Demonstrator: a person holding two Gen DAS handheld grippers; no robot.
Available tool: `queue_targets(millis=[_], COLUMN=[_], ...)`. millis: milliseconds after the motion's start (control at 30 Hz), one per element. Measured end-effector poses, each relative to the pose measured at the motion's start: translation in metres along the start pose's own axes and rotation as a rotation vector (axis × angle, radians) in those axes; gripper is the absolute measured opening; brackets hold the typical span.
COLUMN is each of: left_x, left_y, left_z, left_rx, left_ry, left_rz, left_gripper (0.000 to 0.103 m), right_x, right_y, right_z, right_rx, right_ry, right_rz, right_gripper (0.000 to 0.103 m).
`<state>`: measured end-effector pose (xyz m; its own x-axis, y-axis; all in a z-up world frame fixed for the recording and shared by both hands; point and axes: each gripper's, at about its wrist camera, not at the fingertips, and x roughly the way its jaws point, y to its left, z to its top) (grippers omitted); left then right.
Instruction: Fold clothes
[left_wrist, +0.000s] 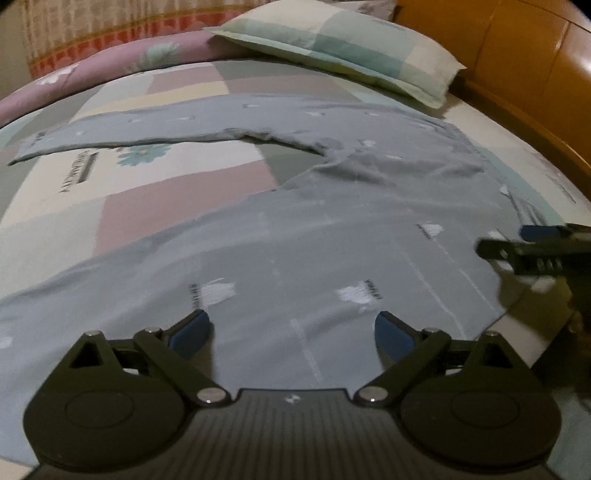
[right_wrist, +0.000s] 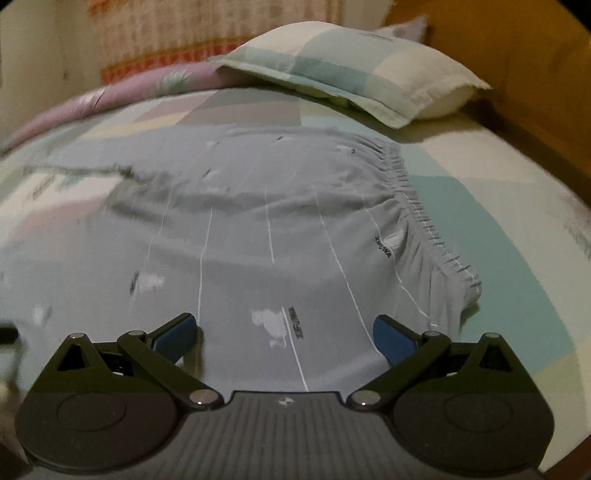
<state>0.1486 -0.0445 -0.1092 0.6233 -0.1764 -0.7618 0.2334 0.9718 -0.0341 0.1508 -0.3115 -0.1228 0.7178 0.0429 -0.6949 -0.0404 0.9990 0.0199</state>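
Grey pyjama trousers (left_wrist: 332, 229) with thin white stripes and small white prints lie spread on the bed, one leg (left_wrist: 129, 133) stretched to the far left. Their gathered elastic waistband (right_wrist: 424, 218) runs along the right side in the right wrist view. My left gripper (left_wrist: 291, 328) hovers open just over the near leg, nothing between its blue pads (left_wrist: 190, 332). My right gripper (right_wrist: 284, 330) is open too, low over the trousers (right_wrist: 258, 229) near the waist end. In the left wrist view the right gripper (left_wrist: 532, 247) shows at the right edge.
A patchwork bedsheet (left_wrist: 166, 195) covers the bed. A checked pillow (left_wrist: 340, 48) lies at the far end, with a pink quilt (left_wrist: 122, 59) to its left. An orange wooden headboard (left_wrist: 517, 74) bounds the right side. The bed edge drops away at the lower right.
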Motion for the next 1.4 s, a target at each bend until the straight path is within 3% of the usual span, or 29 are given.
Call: queue_targets(millis=[167, 233, 333, 467, 700, 800, 867, 967, 1233, 1400], left_x=[0.001, 0.001, -0.003, -0.005, -0.008, -0.014, -0.015, -0.006, 0.003, 0.001], left_y=[0.012, 0.014, 0.013, 0.015, 0.017, 0.015, 0.010, 0.006, 0.003, 0.005], left_z=[-0.004, -0.007, -0.010, -0.015, -0.011, -0.005, -0.002, -0.003, -0.004, 0.000], left_rx=[-0.063, -0.091, -0.085, -0.080, -0.112, -0.117, -0.089, -0.064, -0.035, -0.031], left_ry=[0.026, 0.030, 0.028, 0.022, 0.023, -0.014, -0.027, -0.001, 0.029, 0.042], left_rz=[0.035, 0.036, 0.029, 0.018, -0.003, -0.046, -0.036, -0.031, -0.045, -0.069], left_gripper=[0.096, 0.097, 0.097, 0.099, 0.100, 0.100, 0.100, 0.100, 0.102, 0.102], right_x=[-0.014, -0.023, -0.020, -0.002, -0.002, -0.005, -0.006, -0.008, 0.014, 0.065], right_y=[0.001, 0.011, 0.032, 0.052, 0.032, 0.029, 0.025, 0.018, -0.006, -0.022], right_z=[0.016, 0.019, 0.017, 0.007, -0.008, -0.008, -0.004, 0.006, 0.075, 0.092], right_rx=[0.062, 0.069, 0.001, -0.109, -0.085, -0.110, -0.113, -0.091, -0.051, 0.043], right_ry=[0.056, 0.009, 0.003, 0.044, 0.024, 0.039, 0.060, 0.076, -0.032, 0.056], right_rz=[-0.032, 0.041, 0.103, 0.071, 0.126, 0.153, 0.169, 0.167, 0.201, 0.267], right_gripper=[0.103, 0.103, 0.103, 0.103, 0.103, 0.103, 0.103, 0.103, 0.103, 0.103])
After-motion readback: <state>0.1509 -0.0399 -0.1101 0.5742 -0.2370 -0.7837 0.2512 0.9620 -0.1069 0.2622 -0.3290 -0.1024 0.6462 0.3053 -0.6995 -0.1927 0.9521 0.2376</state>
